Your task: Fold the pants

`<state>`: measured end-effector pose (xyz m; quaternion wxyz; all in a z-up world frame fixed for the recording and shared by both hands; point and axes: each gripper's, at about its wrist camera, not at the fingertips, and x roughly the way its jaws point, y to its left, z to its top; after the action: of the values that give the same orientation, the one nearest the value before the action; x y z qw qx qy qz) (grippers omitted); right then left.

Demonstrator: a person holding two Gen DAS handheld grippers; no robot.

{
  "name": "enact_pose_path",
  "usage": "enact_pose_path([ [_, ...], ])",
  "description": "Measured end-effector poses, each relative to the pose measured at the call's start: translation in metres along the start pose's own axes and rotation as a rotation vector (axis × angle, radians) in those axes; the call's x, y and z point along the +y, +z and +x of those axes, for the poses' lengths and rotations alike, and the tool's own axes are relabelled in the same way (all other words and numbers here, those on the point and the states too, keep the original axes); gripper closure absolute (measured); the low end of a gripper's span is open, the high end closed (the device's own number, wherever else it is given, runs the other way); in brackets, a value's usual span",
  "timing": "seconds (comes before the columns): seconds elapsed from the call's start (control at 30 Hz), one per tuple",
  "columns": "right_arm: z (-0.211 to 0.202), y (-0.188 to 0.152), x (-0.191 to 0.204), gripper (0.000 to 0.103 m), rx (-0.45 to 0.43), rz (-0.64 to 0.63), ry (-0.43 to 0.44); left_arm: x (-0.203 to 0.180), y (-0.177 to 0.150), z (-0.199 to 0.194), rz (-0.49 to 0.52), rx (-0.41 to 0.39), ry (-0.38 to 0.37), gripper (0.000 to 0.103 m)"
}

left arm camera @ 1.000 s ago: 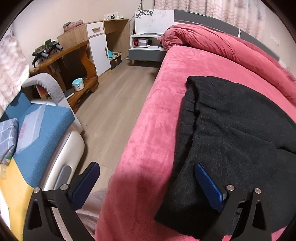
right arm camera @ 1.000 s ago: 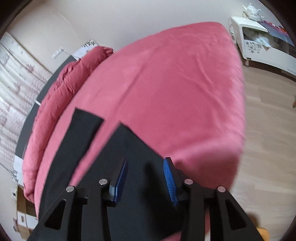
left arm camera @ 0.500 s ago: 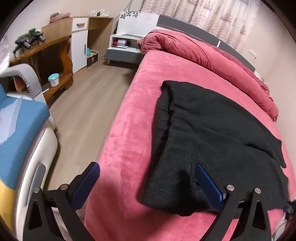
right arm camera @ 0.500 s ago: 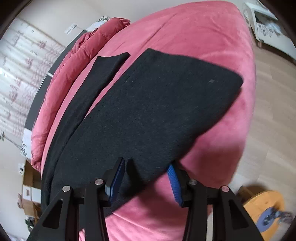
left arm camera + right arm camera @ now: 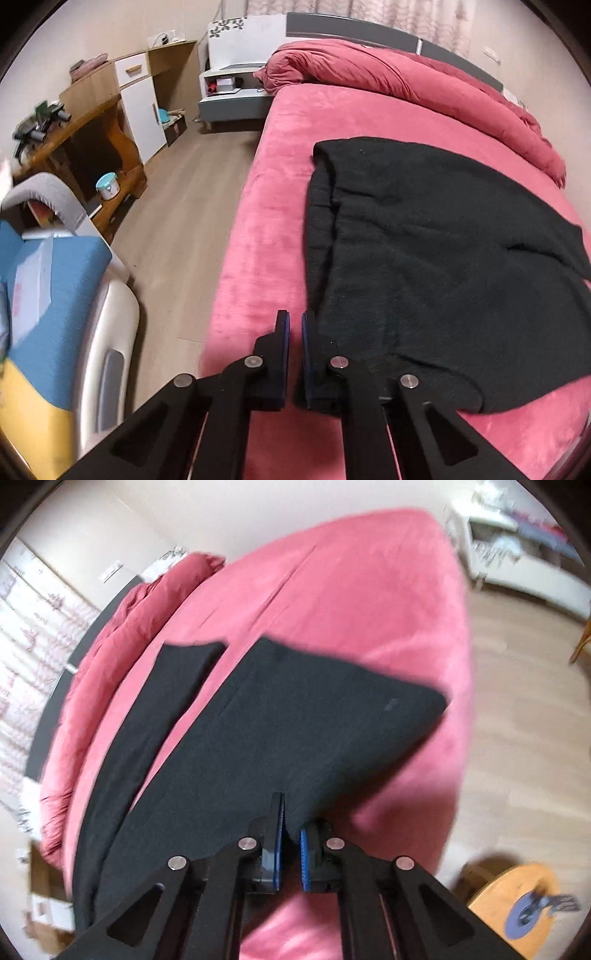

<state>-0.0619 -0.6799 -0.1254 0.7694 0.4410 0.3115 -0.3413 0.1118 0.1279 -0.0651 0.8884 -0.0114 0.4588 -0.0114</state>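
Only the right view shows the pants' (image 5: 280, 738) two legs; the right tool (image 5: 290, 834), just narrowed, seemingly pinches their edge. The left tool (image 5: 294, 328) has just closed to a sliver, empty, over the pink bed (image 5: 258, 236).

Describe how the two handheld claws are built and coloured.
The left claw and the right claw look alike: two flat black fingers on matte black linkage arms with triangular cut-outs, joined by round silver pins. The inner face of each finger carries a blue pad, ribbed on the right claw. No cables, markings, hands or sleeves show in either view.
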Motion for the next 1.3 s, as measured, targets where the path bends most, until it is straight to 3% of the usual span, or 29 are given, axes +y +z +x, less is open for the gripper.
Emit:
enact_pose_path([
  [0.07, 0.012, 0.004, 0.004, 0.088, 0.073, -0.065, -0.075, 0.004, 0.001, -0.005, 0.009, -0.007, 0.017, 0.09],
  [0.1, 0.011, 0.001, 0.01, 0.078, 0.073, -0.09, -0.112, 0.006, 0.001, -0.007, 0.008, -0.011, 0.01, 0.085],
  [0.13, 0.007, 0.001, 0.016, 0.07, 0.043, -0.13, -0.167, 0.007, 0.003, -0.009, 0.006, -0.017, 0.005, 0.067],
  [0.17, 0.003, 0.0, 0.021, 0.07, 0.01, -0.157, -0.203, 0.008, 0.005, -0.012, 0.008, -0.026, 0.016, 0.048],
  [0.23, -0.009, 0.001, 0.033, 0.069, -0.065, -0.195, -0.296, 0.008, 0.01, -0.017, 0.012, -0.056, 0.029, 0.038],
  [0.4, -0.031, -0.002, 0.057, 0.069, -0.138, -0.255, -0.259, 0.003, 0.022, -0.016, 0.021, -0.07, 0.051, 0.038],
  [0.53, -0.034, -0.009, 0.104, 0.068, -0.162, -0.398, -0.221, -0.001, 0.029, -0.011, 0.015, -0.052, 0.057, 0.033],
  [0.7, -0.028, -0.028, 0.151, 0.068, -0.125, -0.524, -0.14, -0.011, 0.033, -0.01, 0.05, -0.054, 0.094, 0.031],
  [0.9, -0.022, -0.062, 0.183, 0.068, -0.069, -0.589, -0.08, -0.015, 0.045, -0.005, 0.054, -0.035, 0.118, 0.03],
  [1.13, 0.001, -0.078, 0.211, 0.064, 0.015, -0.677, -0.077, -0.023, 0.064, 0.007, 0.072, -0.001, 0.118, 0.029],
  [1.23, 0.017, -0.081, 0.219, 0.064, 0.065, -0.682, -0.09, -0.028, 0.075, 0.011, 0.068, 0.009, 0.109, 0.018],
  [1.3, 0.025, -0.081, 0.221, 0.064, 0.087, -0.677, -0.102, -0.034, 0.084, 0.012, 0.074, 0.0, 0.104, 0.016],
])
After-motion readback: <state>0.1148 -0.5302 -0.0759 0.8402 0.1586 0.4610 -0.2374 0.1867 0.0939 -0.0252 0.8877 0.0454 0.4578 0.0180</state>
